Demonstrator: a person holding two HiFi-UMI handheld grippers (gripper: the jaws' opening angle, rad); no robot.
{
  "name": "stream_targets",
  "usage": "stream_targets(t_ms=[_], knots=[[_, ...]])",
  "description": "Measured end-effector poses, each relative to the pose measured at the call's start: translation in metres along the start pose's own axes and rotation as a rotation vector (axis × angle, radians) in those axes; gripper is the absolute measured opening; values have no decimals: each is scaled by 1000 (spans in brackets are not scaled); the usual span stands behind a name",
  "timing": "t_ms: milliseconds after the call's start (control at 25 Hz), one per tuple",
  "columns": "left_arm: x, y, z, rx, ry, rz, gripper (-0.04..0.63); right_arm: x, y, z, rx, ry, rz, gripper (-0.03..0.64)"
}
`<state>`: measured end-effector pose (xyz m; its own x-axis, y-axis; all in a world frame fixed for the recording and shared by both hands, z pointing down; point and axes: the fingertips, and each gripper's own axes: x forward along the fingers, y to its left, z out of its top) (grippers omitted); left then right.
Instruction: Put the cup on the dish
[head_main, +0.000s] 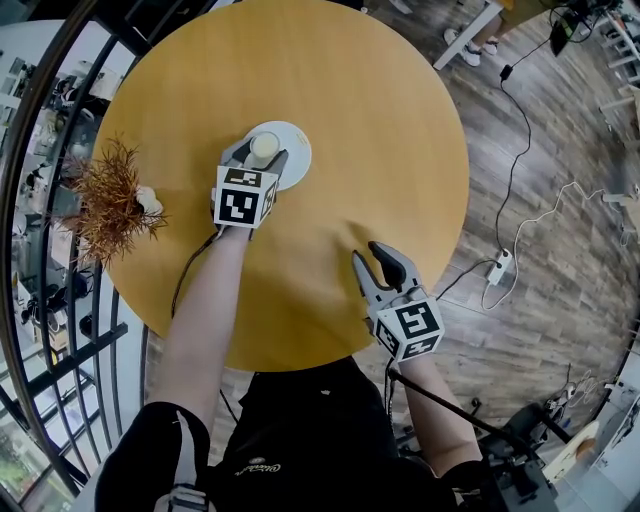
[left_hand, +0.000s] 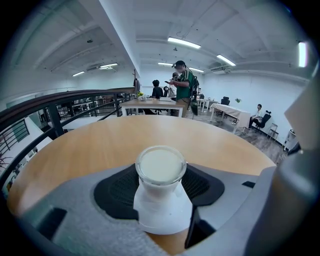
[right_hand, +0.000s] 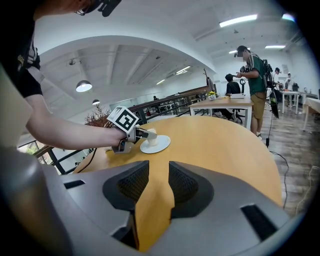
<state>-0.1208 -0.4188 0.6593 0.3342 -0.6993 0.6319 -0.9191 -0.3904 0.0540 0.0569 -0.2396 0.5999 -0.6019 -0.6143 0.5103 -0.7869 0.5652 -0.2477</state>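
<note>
Round wooden table (head_main: 400, 150) bore a dish (head_main: 298, 152), and the cup (head_main: 264, 148) stood on it, clasped by the left gripper (head_main: 262, 158). Well apart from the dish, the right gripper (head_main: 368, 255) hung empty, jaws narrowly parted.

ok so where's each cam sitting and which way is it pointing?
Head view: on the person's head, steeply down onto the round yellow wooden table; both forearms, left claw, right claw show.
Left gripper view: on the left claw, facing across the table; its jaws hold the small white cup on the round white dish.
Right gripper view: on the right claw, facing the left claw; own empty jaws, left forearm show.
Shared: all three see cup and dish.
</note>
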Motion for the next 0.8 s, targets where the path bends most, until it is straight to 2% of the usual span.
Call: stream_targets(t_ms=[440, 600, 800], knots=[[-1, 3, -1, 8, -17, 21, 272, -2, 2, -4, 5, 0, -10, 107], [-3, 4, 4, 1, -33, 15, 305, -3, 3, -7, 6, 6, -10, 107], [-6, 2, -1, 2, -16, 4, 310, -4, 7, -8, 8, 2, -7, 107]])
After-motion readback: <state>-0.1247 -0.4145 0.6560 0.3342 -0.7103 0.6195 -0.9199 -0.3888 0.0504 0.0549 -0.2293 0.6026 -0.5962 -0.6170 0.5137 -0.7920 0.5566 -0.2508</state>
